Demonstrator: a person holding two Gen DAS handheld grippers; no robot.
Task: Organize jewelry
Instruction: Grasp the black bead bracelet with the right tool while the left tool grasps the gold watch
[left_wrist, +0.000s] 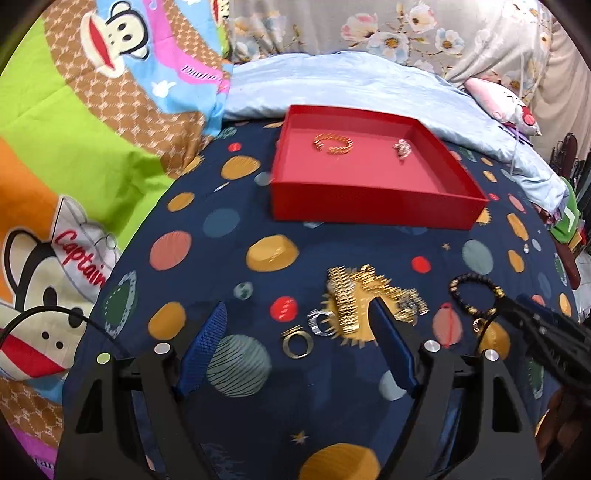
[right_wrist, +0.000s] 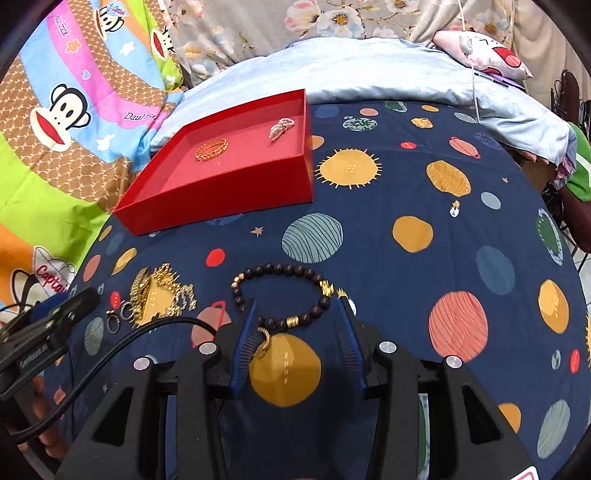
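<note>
A red tray sits on the navy planet-print cloth and holds a gold bangle and a pink pearl piece. In front of it lie a gold chain pile, two silver rings and a dark bead bracelet. My left gripper hangs open over the rings, its right finger beside the chains. My right gripper is open, its fingers straddling the bracelet's near side without pressing it.
A light blue blanket is bunched behind the tray. Bright cartoon-monkey bedding lies to the left, and a pink pillow at the back right. A black cable trails from the left gripper. The cloth drops off at the right edge.
</note>
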